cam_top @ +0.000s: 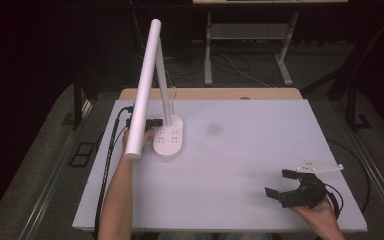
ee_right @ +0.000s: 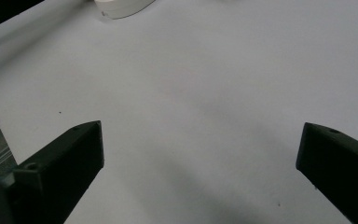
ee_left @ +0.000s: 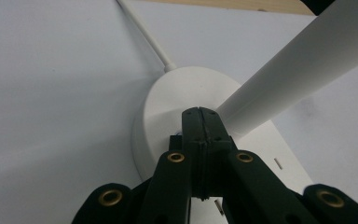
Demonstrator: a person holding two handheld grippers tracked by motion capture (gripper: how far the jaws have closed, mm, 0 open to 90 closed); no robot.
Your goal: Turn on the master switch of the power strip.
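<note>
The white desk lamp (cam_top: 167,137) stands near the table's (cam_top: 240,150) far left corner. The left claw (ee_left: 199,116), its jaws pressed together on nothing, rests on the lamp's base. Near the front right corner, the right claw (cam_top: 280,184) hovers, spread wide and empty.
</note>
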